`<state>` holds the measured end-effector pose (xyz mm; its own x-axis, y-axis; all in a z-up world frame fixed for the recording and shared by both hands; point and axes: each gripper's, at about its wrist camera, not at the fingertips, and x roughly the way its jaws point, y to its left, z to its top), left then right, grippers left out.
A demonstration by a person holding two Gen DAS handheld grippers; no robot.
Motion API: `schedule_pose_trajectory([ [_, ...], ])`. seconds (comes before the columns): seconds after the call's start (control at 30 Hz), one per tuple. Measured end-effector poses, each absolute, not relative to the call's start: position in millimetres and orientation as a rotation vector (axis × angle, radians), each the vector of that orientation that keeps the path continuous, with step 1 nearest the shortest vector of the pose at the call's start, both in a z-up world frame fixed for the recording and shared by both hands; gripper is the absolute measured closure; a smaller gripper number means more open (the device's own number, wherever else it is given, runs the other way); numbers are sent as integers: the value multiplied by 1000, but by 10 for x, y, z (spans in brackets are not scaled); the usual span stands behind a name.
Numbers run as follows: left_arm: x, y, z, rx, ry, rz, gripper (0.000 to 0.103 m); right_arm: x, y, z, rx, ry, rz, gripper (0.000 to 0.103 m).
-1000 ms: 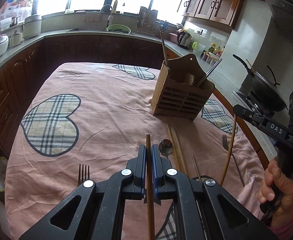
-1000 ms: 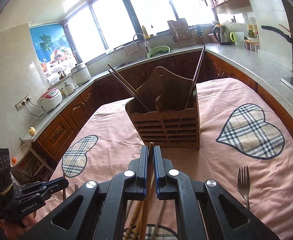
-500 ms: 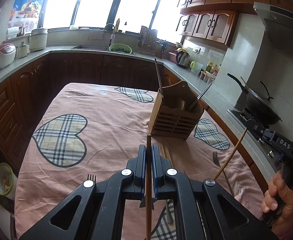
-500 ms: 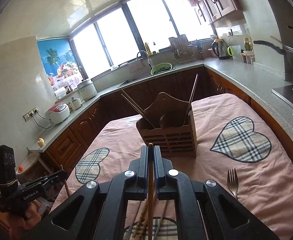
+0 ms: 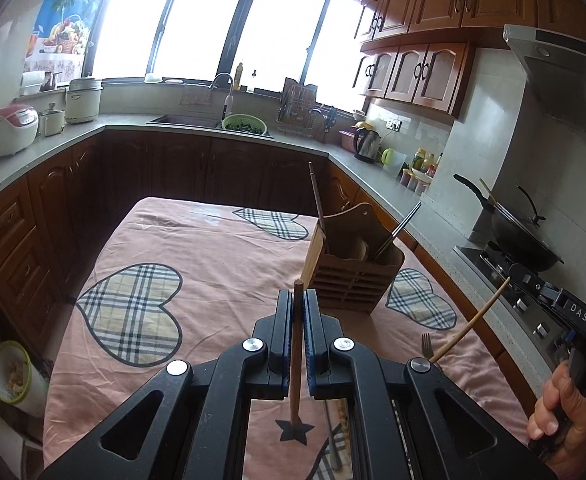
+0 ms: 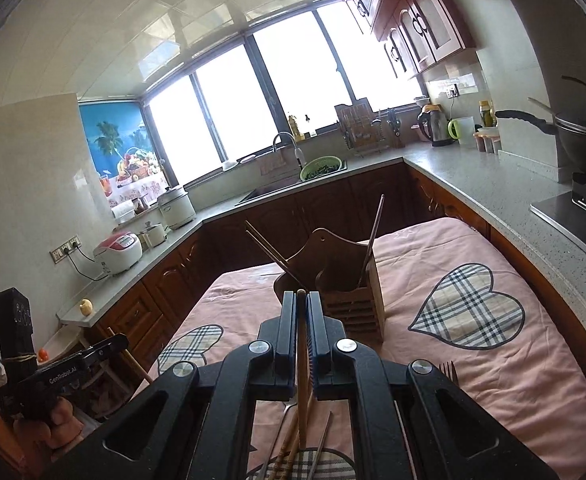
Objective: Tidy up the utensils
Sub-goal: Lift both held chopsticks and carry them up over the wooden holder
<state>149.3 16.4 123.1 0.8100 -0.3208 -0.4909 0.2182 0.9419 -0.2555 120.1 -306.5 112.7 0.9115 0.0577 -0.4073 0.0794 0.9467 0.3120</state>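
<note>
My left gripper (image 5: 298, 294) is shut on a brown wooden chopstick (image 5: 295, 352), held well above the pink tablecloth (image 5: 213, 264). My right gripper (image 6: 301, 296) is shut on another wooden chopstick (image 6: 302, 376), also lifted. A wooden utensil holder (image 5: 353, 276) stands on the table ahead and right of the left gripper, with chopsticks leaning in it. In the right wrist view the holder (image 6: 353, 292) is just beyond the fingers. Loose chopsticks (image 6: 289, 450) and a fork (image 6: 448, 372) lie on the cloth below. The right gripper and its chopstick (image 5: 469, 326) show at right in the left wrist view.
Kitchen counters wrap around the table, with a sink (image 5: 209, 120), rice cookers (image 5: 11, 130) and a kettle (image 5: 367, 144). A wok (image 5: 521, 240) sits on the stove at right. A bowl (image 5: 11, 372) sits on the floor at left.
Both grippers have risen with their chopsticks, away from the table. The holder and tabletop now look farther off and lower in both views.
</note>
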Motion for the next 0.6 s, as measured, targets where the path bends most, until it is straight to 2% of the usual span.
schedule_pose_trajectory([
  [0.6, 1665, 149, 1361, -199, 515, -303, 99, 1258, -3151, 1160, 335, 409, -28, 99],
])
